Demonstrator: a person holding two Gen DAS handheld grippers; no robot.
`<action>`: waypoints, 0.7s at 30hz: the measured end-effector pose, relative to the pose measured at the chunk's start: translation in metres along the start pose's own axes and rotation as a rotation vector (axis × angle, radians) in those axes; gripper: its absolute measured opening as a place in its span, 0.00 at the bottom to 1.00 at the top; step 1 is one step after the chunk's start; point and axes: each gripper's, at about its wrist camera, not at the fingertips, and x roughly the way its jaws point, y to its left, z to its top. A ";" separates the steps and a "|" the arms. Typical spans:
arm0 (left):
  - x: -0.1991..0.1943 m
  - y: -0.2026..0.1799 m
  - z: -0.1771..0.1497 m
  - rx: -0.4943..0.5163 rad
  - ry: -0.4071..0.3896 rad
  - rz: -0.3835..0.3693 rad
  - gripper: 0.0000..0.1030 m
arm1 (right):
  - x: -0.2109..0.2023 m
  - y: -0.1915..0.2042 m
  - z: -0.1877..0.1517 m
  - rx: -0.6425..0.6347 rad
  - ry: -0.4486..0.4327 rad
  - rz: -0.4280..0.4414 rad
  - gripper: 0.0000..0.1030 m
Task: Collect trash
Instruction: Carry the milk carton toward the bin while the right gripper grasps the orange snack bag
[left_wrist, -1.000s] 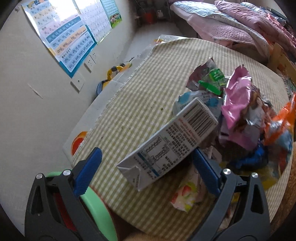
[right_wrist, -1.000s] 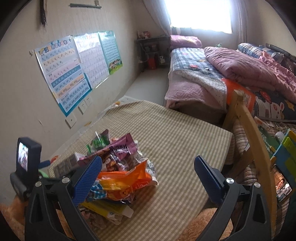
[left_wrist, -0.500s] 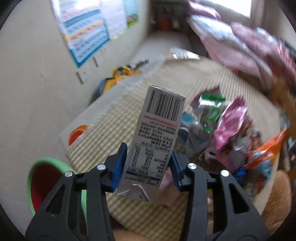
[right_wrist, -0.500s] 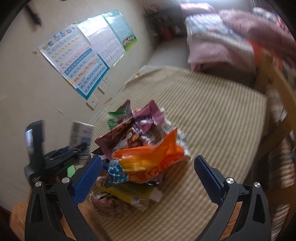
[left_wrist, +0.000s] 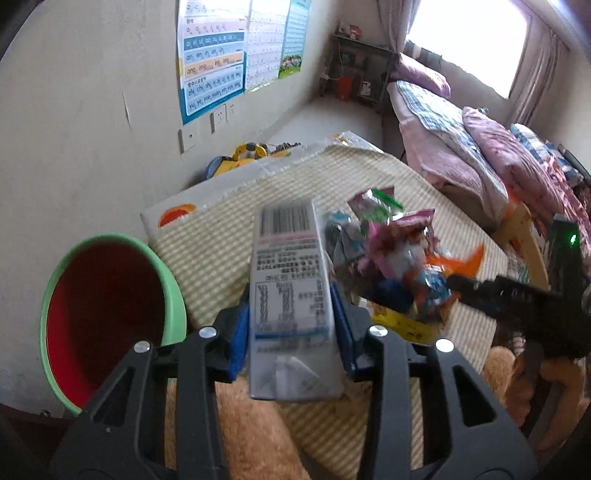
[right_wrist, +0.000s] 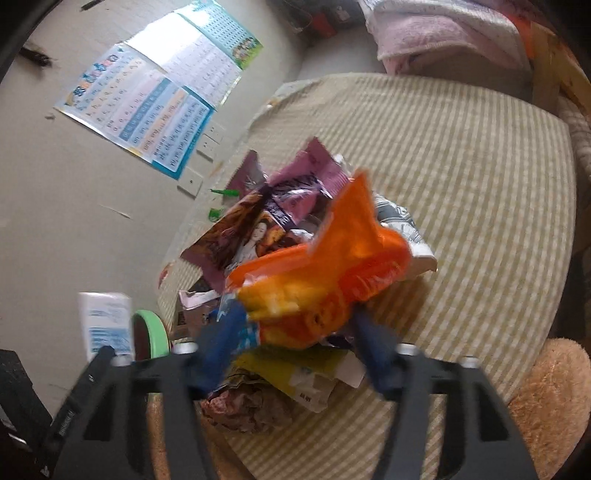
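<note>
Left gripper tilts steeply downward, its jaws just closed and clamped on the milk carton, which stands upright between the blue pads. Right gripper angles down too, jaws just closed on the orange wrapper atop the trash pile. Left of the carton gapes the green-rimmed bin, close beside the fingers. Beyond the pile, the checked cloth runs bare toward the bed.

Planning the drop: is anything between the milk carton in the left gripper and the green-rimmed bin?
Nothing visible. The carton sits clamped in the left gripper; the bin stands open just to its left, with only bare checked tablecloth between.
</note>
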 end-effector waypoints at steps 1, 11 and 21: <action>-0.001 0.001 -0.001 -0.005 0.002 -0.002 0.35 | -0.006 0.004 -0.001 -0.019 -0.013 -0.001 0.14; -0.020 0.021 -0.001 -0.065 -0.044 -0.011 0.35 | -0.037 0.036 -0.004 -0.142 -0.122 -0.003 0.05; -0.025 0.032 -0.004 -0.095 -0.051 -0.016 0.35 | -0.019 -0.007 0.005 0.199 -0.047 0.024 0.79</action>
